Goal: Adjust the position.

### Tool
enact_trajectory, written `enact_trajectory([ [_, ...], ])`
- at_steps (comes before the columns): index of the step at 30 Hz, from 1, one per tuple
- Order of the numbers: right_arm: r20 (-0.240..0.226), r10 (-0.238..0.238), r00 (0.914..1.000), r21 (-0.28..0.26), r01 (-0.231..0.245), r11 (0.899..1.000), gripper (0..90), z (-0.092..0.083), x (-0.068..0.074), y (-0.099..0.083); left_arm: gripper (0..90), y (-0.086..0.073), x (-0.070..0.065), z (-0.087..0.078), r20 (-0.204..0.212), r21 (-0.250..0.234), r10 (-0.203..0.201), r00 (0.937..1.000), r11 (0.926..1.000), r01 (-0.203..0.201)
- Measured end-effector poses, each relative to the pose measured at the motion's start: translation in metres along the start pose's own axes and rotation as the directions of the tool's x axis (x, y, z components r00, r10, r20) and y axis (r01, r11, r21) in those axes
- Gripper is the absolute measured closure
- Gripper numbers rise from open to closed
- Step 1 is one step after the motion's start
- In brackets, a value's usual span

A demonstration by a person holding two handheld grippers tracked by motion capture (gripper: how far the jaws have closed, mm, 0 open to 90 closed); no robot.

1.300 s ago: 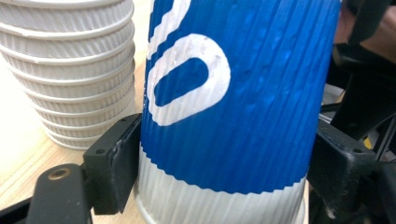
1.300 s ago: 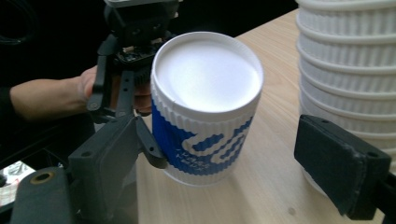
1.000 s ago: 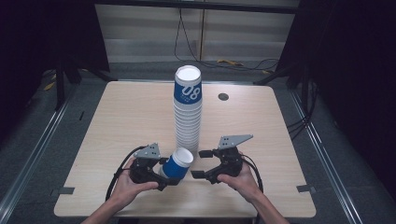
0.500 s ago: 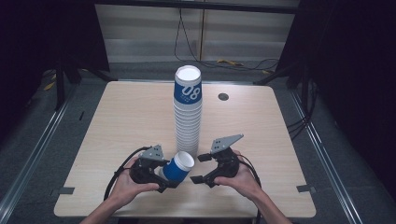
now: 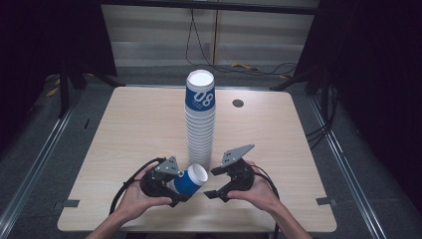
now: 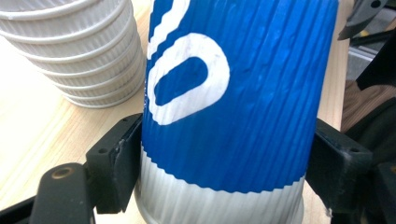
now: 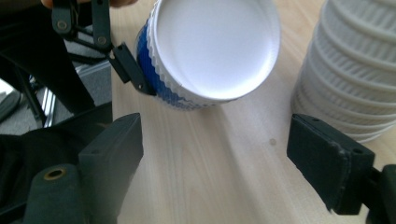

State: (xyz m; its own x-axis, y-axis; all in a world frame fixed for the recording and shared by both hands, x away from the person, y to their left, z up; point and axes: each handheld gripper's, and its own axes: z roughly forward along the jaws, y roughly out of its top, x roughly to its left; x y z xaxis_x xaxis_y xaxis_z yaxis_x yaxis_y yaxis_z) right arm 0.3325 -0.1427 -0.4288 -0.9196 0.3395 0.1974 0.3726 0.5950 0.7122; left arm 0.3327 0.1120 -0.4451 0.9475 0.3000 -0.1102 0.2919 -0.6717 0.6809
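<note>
Ribbed blue-and-white paper cup lies tilted, clamped in the left gripper; the right gripper faces its rim, jaws apart, just been closing, nothing between them.

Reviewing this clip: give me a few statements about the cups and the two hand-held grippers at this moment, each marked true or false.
1. The left hand-held gripper is clamped on a blue and white cup. True.
2. That cup stands upright on the table. False: it is held tilted on its side, its white open mouth toward the right hand-held gripper.
3. The right hand-held gripper has a cup between its jaws. False: nothing is between them; they have just been closing, and the cup lies beyond them.
4. A tall stack of cups stands behind the grippers. True.
5. The stack's top cup is plain white. False: it has a blue band with white numerals.
</note>
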Motion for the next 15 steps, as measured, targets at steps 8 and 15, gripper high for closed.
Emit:
enact_trajectory([
  [8,0.004,-0.048,0.9989,0.072,0.047,0.996,15.6,0.004,0.002,0.003,21.4,0.008,-0.009,0.006,0.006,0.05,0.055,0.9985,0.9972,-0.055],
  [15,0.02,-0.086,0.9961,0.135,0.083,0.987,16.3,0.006,0.006,0.006,21.4,0.014,-0.013,0.001,-0.048,0.103,0.115,0.9922,0.9886,-0.11],
])
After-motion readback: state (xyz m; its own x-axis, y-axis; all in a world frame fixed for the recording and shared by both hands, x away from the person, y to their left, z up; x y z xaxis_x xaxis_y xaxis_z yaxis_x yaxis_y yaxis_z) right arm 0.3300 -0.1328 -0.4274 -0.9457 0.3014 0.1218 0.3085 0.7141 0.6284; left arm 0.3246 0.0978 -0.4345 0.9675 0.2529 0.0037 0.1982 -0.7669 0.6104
